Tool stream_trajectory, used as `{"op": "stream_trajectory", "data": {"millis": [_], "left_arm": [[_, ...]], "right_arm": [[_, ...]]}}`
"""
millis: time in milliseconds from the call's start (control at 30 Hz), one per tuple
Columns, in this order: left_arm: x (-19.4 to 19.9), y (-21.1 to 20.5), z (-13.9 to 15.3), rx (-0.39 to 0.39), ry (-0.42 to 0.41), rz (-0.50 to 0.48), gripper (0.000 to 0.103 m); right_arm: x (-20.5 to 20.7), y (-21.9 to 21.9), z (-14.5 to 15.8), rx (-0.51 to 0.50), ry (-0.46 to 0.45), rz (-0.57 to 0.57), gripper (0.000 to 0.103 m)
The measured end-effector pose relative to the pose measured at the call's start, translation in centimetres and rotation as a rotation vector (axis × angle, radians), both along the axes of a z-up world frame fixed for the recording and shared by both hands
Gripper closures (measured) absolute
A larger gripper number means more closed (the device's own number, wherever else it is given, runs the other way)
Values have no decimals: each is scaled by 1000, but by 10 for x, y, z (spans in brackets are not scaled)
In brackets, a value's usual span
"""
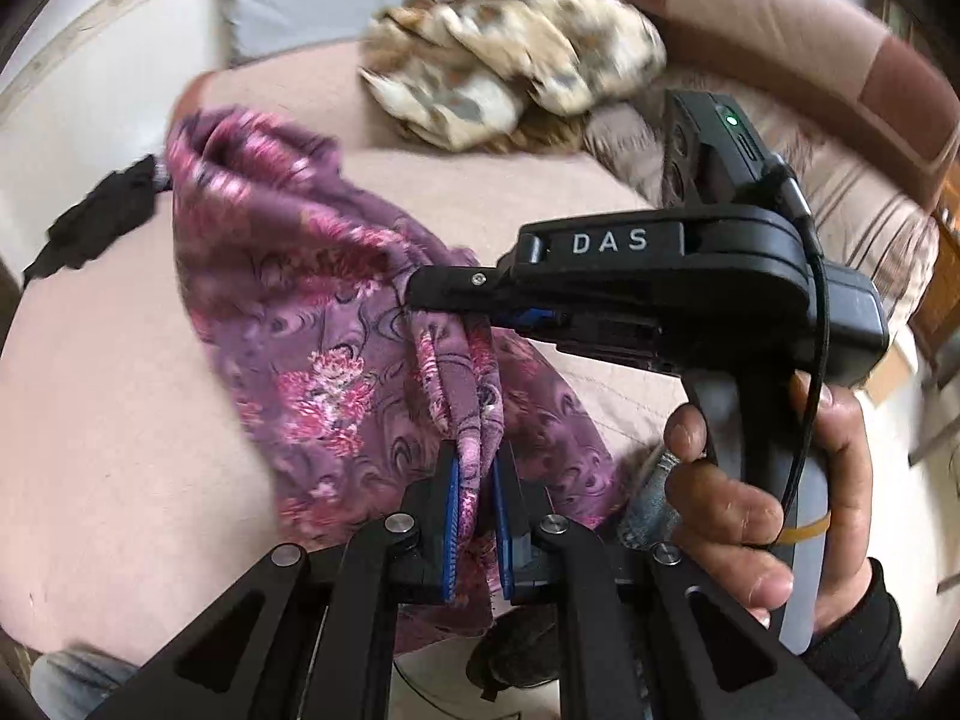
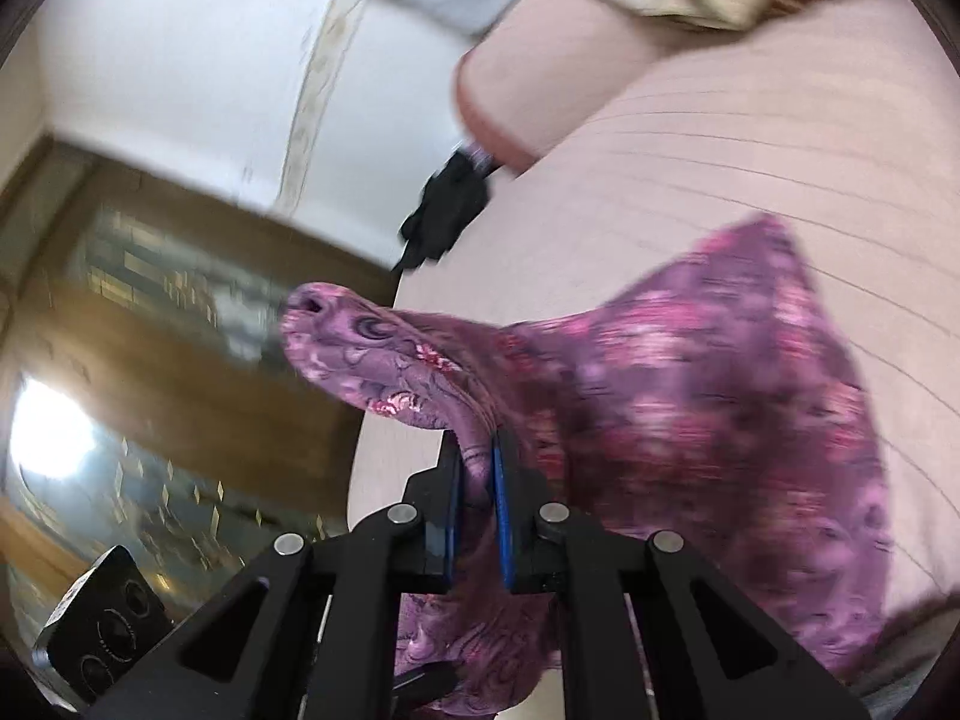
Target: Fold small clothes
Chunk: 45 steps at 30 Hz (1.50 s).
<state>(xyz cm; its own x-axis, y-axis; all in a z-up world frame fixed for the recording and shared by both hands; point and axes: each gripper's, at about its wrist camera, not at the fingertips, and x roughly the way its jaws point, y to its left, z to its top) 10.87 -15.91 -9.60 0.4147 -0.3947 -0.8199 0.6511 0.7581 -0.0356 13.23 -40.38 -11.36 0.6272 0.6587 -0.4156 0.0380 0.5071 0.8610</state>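
Above a pale pink bed [image 1: 120, 420], lifted and bunched: a purple floral garment [image 1: 336, 324], gripped at two places. In the left wrist view, left claw [image 1: 477, 480] clenched on a gathered fold of the cloth, blue pads [image 1: 453, 516] pressing it from both sides. Just beyond, right claw [image 1: 420, 294] entering sideways from the right, its black tip pinching the same fabric a little higher up; held by a bare hand [image 1: 774, 498] wrapped round a grey handle. Farther back on the bed, a crumpled cream-and-brown patterned cloth [image 1: 516, 54], well apart from the purple piece. At the bed's left edge, a small black item [image 1: 96, 222], too blurred to identify.

In the right wrist view, right claw [image 2: 477, 480] clamped on a rolled edge of the purple floral garment [image 2: 690, 420], the rest draping down and rightward over the bed [image 2: 720, 150], heavily motion-blurred. Near the bed's edge, the black item [image 2: 447, 210] again. At lower left, a corner of the other device's black body [image 2: 102, 624].
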Motion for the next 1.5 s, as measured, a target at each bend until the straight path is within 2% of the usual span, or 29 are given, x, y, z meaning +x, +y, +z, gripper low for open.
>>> {"op": "stream_trajectory", "data": {"millis": [100,133,267,300,367,433,467,500,533,567,633,733,767,867,933,967,1000,1033,1067,1100,1200,1267,1333,1400,1433,1500], "left_arm": [[8,-29,-23,59,32,-10,94],[12,-37,-31,74,49,-13,94],[14,-47,-51,81,108,-15,92],[16,-47,-54,74,129,-19,89],[14,-51,-55,56,188,-35,86],[8,-42,-47,16,236,-53,77],[8,-35,-37,-26,246,-54,73],[8,-24,-25,-73,243,-43,64],[11,-15,-15,-106,237,-29,54],[18,-4,-1,-148,217,-5,50],[35,10,19,-166,154,60,37],[77,-2,32,-36,39,134,36],[94,-8,34,-21,22,142,36],[138,-31,27,-33,73,124,36],[150,-44,22,-44,84,97,39],[155,-53,17,-34,81,70,40],[160,-65,6,0,77,53,53],[166,-78,-3,42,82,41,86],[173,-89,-16,83,113,40,98],[179,-94,-26,100,146,50,99],[200,-107,-42,79,164,87,100],[204,-113,-48,66,173,87,101],[206,-127,-62,122,137,79,101],[212,-135,-81,179,140,87,101],[214,-134,-83,172,154,97,101],[214,-124,-67,111,193,104,98]], "right_arm": [[-1,-23,-32,38,83,-70,94],[0,-26,-38,20,115,-85,94],[-2,-34,-50,-157,230,-178,99],[-1,-34,-56,-148,248,-185,99],[-2,-39,-61,-95,245,-173,99],[-4,-40,-49,-119,200,-192,98],[-6,-41,-43,-141,175,-196,90],[-6,-41,-40,-144,160,-195,62],[-7,-41,-38,-138,145,-197,46],[-10,-43,-36,-125,126,-198,32],[-10,-39,-30,-129,98,-177,32],[-14,-26,-25,-219,120,-144,32],[-17,-18,-26,-247,138,-128,32],[-31,0,-30,-302,209,-93,32],[-39,19,-36,-383,256,-68,41],[-43,28,-40,-423,283,-56,58],[-47,33,-44,-444,305,-44,82],[-49,37,-49,-464,324,-38,94],[-51,40,-50,-487,330,-37,97],[-53,39,-47,-493,325,-45,97],[-64,36,-40,-557,327,-94,99],[-74,35,-44,-549,345,-108,99],[-76,35,-52,-562,379,-119,99],[-66,38,-61,-590,420,-106,99],[-63,40,-64,-605,439,-94,99],[-65,41,-62,-602,425,-105,99]]}}
